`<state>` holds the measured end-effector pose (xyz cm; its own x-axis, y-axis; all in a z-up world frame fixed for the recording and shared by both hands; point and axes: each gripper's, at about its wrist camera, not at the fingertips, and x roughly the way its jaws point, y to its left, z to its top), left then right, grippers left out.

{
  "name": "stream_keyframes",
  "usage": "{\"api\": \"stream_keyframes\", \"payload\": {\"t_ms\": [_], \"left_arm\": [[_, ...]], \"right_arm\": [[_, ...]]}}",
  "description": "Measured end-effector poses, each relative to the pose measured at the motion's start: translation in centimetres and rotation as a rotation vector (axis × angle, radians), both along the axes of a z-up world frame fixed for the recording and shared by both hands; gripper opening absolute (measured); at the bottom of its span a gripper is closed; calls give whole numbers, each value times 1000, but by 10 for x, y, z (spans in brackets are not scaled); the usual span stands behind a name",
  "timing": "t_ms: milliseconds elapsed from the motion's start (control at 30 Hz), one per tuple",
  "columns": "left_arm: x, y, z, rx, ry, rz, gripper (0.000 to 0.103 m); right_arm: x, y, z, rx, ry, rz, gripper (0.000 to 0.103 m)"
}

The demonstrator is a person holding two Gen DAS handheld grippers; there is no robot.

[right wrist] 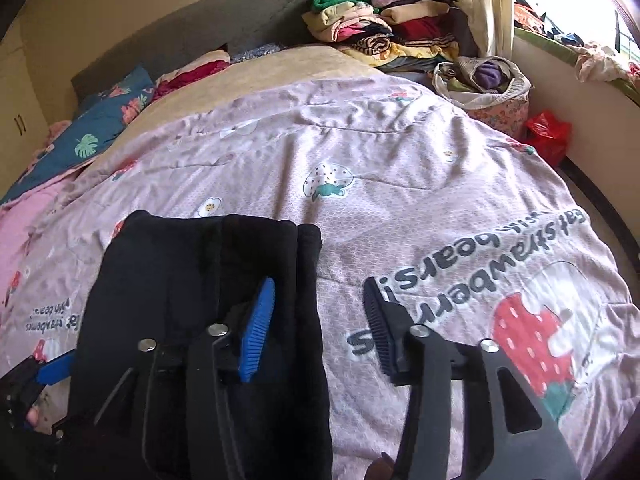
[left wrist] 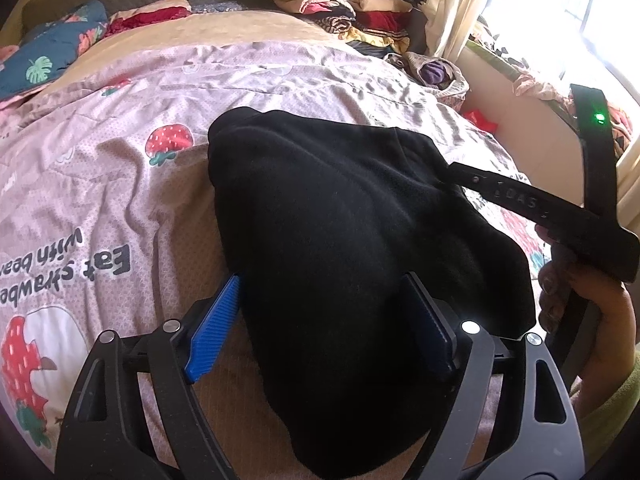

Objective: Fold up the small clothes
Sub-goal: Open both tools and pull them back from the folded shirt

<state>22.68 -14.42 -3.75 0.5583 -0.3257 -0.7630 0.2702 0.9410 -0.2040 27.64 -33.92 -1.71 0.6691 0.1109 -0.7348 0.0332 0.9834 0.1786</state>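
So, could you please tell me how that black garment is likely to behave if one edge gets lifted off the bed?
The black garment would probably droop and unfold: it lies in soft, rounded folds on the quilt. Its fuzzy, thick-looking fabric suggests the ribbed fingers should grip it without slipping. It may drag a little on the wrinkled quilt if pushed.

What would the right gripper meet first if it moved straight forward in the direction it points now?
Probably the pink strawberry quilt. The right gripper is open; its left finger lies over the edge of the black garment, while the gap between the fingers shows only quilt ahead. Depth is unclear, so this is a judgement.
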Motion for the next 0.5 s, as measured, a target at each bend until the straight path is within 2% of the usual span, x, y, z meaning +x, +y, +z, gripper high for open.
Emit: {"api": "stream_keyframes", "payload": {"t_ms": [167,267,333,400,500], "left_arm": [[-6,4,4,9,2,6,78],[-10,7,8,11,2,9,78],[-14,9,11,11,-3,13,82],[-18,11,15,13,-9,14,83],[-23,15,21,13,-15,18,87]], "right_arm": [[-18,-2,23,4,-65,-7,79],[-32,-3,33,15,-92,-11,82],[-43,-2,36,19,-105,-2,87],[-51,0,40,-5,-114,-9,87],[-67,2,46,-17,-134,-14,95]]}}
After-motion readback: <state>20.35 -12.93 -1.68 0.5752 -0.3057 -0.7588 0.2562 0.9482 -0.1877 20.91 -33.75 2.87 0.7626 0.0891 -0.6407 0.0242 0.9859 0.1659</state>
